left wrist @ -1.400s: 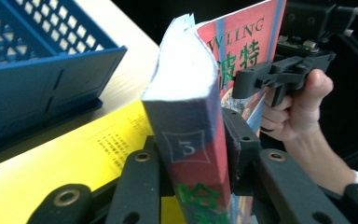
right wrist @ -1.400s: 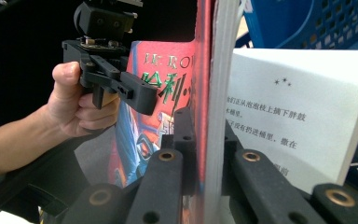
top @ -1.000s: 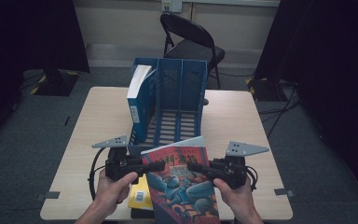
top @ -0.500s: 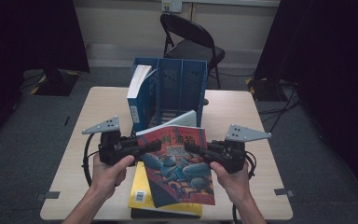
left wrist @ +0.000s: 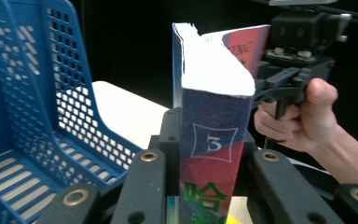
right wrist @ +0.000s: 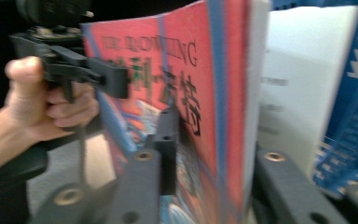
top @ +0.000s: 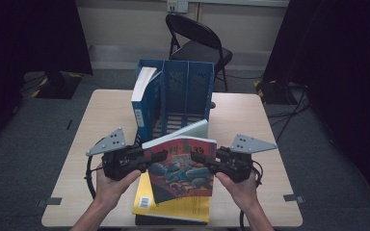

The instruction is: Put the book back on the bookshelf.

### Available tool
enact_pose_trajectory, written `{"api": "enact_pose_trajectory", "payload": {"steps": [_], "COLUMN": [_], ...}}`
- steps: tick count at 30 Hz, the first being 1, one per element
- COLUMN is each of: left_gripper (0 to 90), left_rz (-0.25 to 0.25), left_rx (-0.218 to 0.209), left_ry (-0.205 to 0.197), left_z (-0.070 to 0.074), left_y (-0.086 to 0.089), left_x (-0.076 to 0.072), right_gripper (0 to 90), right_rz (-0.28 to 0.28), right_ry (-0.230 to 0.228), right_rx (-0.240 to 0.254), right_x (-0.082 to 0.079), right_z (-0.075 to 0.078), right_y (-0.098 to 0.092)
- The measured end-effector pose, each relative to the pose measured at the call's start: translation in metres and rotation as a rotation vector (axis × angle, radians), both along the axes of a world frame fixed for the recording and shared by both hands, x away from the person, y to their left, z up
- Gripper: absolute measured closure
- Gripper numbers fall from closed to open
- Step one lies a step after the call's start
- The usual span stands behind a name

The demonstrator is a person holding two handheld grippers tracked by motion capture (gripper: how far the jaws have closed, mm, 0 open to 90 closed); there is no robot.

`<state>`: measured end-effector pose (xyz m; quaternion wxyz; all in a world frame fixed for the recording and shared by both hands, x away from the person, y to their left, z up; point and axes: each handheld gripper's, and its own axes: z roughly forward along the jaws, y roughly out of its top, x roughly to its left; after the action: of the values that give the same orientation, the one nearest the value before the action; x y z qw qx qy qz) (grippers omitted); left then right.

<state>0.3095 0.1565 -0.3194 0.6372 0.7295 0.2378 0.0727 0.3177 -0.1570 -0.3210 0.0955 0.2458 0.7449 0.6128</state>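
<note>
Spanning both hand-held grippers, red book [top: 182, 166], raised over table [top: 250, 115]

The book [top: 183, 166] hangs between the left gripper [top: 160, 156] at nine o'clock and the right gripper [top: 196, 157] at three; the file rack [top: 188, 91] stands at twelve, a second book [top: 173, 208] lies below.

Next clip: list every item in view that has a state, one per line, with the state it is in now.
Red book: lifted off the table, tilted, gripped at both side edges.
Left hand-held gripper: shut on the red book's spine side.
Right hand-held gripper: jaws have just been opening, book edge between them.
Yellow book: lying flat on the table.
Blue file rack: upright; left slot holds a book, the others look empty.
Folding chair: unfolded, unoccupied.
</note>
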Motion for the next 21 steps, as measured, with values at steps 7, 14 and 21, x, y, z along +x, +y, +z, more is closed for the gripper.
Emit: {"api": "enact_pose_trajectory", "payload": {"steps": [7,14,21], "left_gripper": [73.9,73.0,71.8], "left_rz": [-0.015,-0.013,0.002], "left_rx": [0.004,0.007,0.029], "left_ry": [-0.026,-0.049,-0.047], "left_z": [-0.002,-0.003,-0.003], "left_y": [-0.003,-0.006,-0.013], "left_x": [-0.008,-0.02,-0.023], "right_gripper": [60.6,44.5,44.0], "right_rz": [-0.112,-0.068,-0.021], "right_ry": [-0.004,0.042,0.065], "right_rx": [-0.025,-0.029,-0.002], "right_x": [-0.001,0.011,0.015], "right_z": [-0.011,-0.027,-0.033], "right_y": [-0.024,-0.029,-0.027]}}
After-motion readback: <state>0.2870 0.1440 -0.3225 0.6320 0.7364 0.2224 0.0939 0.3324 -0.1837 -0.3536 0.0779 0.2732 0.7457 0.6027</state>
